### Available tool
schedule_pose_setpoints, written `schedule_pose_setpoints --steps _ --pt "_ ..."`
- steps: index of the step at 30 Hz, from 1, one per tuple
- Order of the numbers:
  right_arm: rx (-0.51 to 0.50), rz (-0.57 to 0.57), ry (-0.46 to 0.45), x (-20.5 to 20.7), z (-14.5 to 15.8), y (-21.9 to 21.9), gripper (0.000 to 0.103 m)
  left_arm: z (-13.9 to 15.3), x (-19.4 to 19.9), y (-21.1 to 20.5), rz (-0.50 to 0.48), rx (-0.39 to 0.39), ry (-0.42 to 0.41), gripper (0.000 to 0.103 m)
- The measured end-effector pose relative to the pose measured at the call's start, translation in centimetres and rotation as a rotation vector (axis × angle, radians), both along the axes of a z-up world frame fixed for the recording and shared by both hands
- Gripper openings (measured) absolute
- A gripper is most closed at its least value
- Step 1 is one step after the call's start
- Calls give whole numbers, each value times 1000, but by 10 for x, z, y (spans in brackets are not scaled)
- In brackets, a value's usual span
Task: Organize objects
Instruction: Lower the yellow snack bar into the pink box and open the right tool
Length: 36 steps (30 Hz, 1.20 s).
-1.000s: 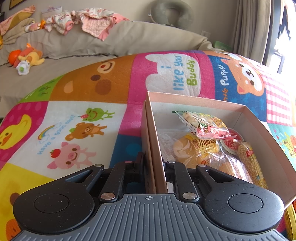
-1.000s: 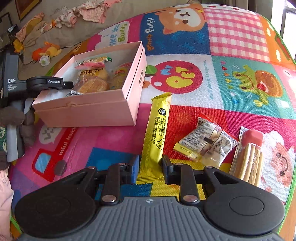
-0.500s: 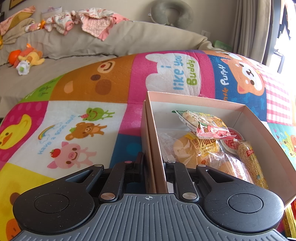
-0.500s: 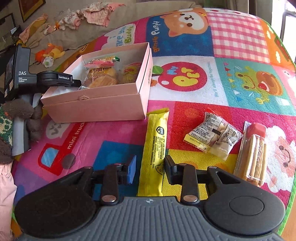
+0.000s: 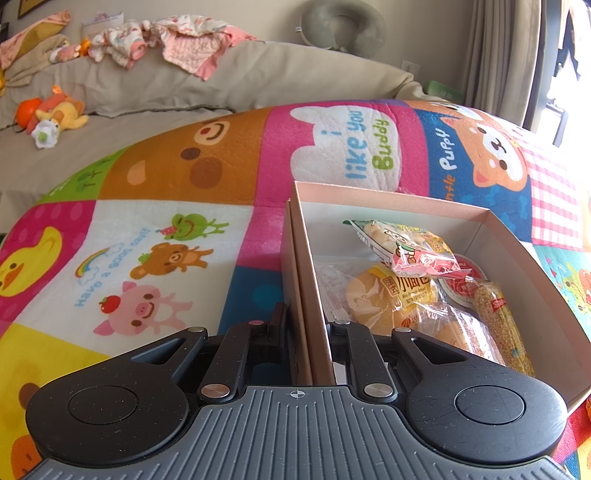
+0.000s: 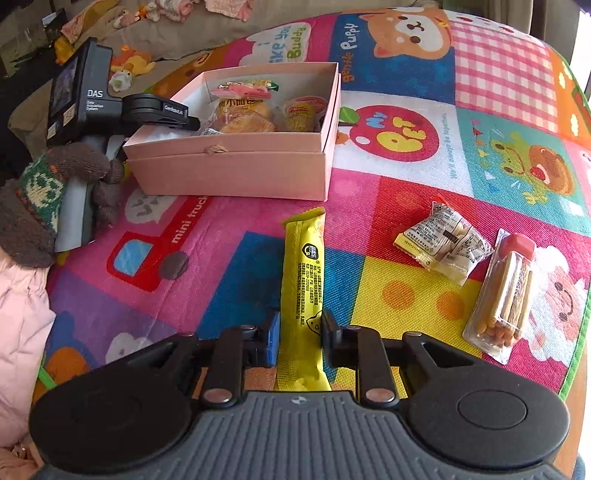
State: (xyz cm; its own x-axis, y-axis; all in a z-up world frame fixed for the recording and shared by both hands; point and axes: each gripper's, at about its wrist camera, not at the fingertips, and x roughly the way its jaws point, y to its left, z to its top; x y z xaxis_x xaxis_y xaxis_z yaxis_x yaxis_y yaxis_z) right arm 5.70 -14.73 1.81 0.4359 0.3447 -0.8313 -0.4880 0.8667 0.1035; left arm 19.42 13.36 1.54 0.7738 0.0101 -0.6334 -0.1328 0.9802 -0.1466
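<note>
Left gripper [image 5: 308, 332]: fingers closed on the near side wall of the pink box [image 5: 306, 258], one finger inside the wall, one outside. In the right wrist view the same gripper [image 6: 192, 123] is seen clamped to the box's left wall, its body marked "DAS" and held by a hand in a brown knitted glove [image 6: 55, 184].

Right gripper [image 6: 297, 336]: fingers closing on the near end of the yellow snack bar [image 6: 303, 280]; the pads sit against both edges of the wrapper. The bar lies on the play mat [image 6: 406, 166], lengthwise toward the box and just short of its front wall. Its black print is too small to read.

Box contents: wrapped buns [image 5: 391, 295] with a yellow label in Chinese characters, a pink and green snack bag [image 5: 406, 247], a corn cob pack [image 5: 498, 325].

Loose on the mat, right of the bar: a clear packet of small biscuits [image 6: 443, 240] and a pack of biscuit sticks [image 6: 506, 291], close together.

Mat writing legible: "i like you Buddy", "gentle Puppy", "My Pet", "mini truck", "Have a good day!".

Room: beige sofa [image 5: 184, 85] with clothes and soft toys, grey neck pillow [image 5: 340, 26], curtain [image 5: 502, 55].
</note>
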Motion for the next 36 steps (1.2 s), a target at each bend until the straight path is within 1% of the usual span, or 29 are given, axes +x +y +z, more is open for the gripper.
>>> schedule_pose_setpoints --steps 2,3,6,8,10,14,17,20,23,25,26,27,28,29,31,33,35,36 --pt "29 24 16 -7 10 -3 22 0 0 0 0 1 0 15" --pt "40 30 10 -11 17 -4 22 0 0 0 0 0 0 15" --pt "53 35 -66 -16 37 -2 22 0 0 0 0 -1 0 15" --pt "66 36 -92 -11 48 2 22 0 0 0 0 -2 0 15" --pt "84 39 -121 -3 63 7 22 0 0 0 0 -1 0 15" --pt "141 25 -211 20 97 18 22 0 0 0 0 -2 0 15" --pt "172 -21 -245 48 109 33 22 0 0 0 0 -2 0 15" --pt "177 -77 -274 79 104 54 22 -1 0 0 -1 -4 0 16" --pt "193 -107 -239 111 88 75 23 -1 0 0 -2 -8 0 16" --pt "201 -124 -215 126 76 83 26 -1 0 0 -2 -7 -1 16" --pt "197 -130 -213 130 72 84 34 -1 0 0 -2 -7 0 16" --pt "193 -139 -214 131 67 83 40 -1 0 0 -2 -7 -1 16" --pt "195 -147 -217 130 64 80 49 -1 0 0 -2 -6 -1 16" --pt "196 -152 -218 129 62 76 53 -1 -1 0 -2 -5 -1 16" --pt "183 -165 -225 123 59 64 54 -1 -1 0 -2 -5 -1 16" --pt "163 -182 -243 115 58 47 57 -1 -1 -1 -2 -2 -1 16" --pt "128 -212 -271 106 57 27 64 -1 0 -1 -2 2 -1 15" --pt "106 -234 -287 102 56 15 65 -2 0 -1 -2 2 0 15"
